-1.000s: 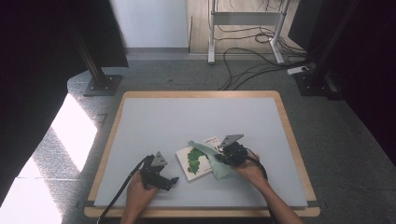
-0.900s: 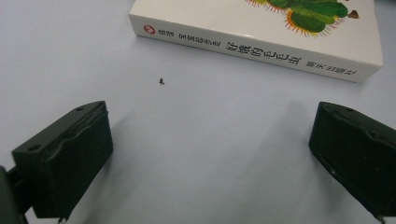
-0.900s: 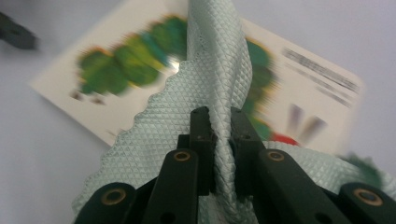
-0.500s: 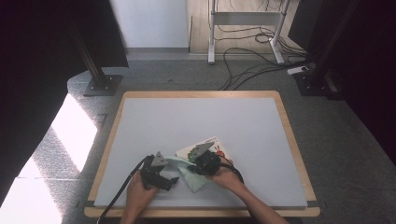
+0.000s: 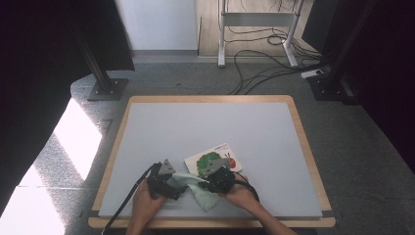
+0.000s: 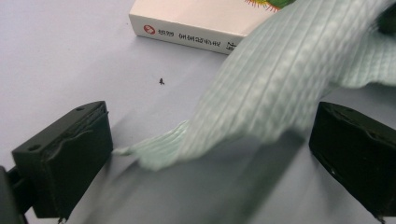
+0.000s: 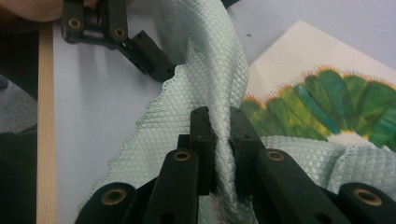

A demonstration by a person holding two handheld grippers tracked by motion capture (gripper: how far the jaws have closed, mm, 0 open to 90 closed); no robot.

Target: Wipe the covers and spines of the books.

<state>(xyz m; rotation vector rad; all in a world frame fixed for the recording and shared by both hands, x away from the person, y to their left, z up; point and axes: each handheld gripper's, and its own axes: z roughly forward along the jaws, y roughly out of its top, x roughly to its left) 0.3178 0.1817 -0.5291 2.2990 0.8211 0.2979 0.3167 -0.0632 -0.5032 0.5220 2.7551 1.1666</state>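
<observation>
While right hand-held gripper (image 7: 219,140) pinches the cloth (image 5: 203,188) beside the book (image 5: 215,157), left hand-held gripper (image 6: 210,154) gapes wide w/ nothing clamped; wiping barely begun.

The cloth (image 7: 210,88) is pale mint green with a fine diamond weave — the book (image 5: 214,158) white, bearing a green, red-fringed caterpillar — on a grey-blue table (image 5: 210,127).

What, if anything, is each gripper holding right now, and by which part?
The right gripper pinches a fold of the pale green cloth. The left gripper holds nothing; its jaws stand open around the cloth's edge.
</observation>
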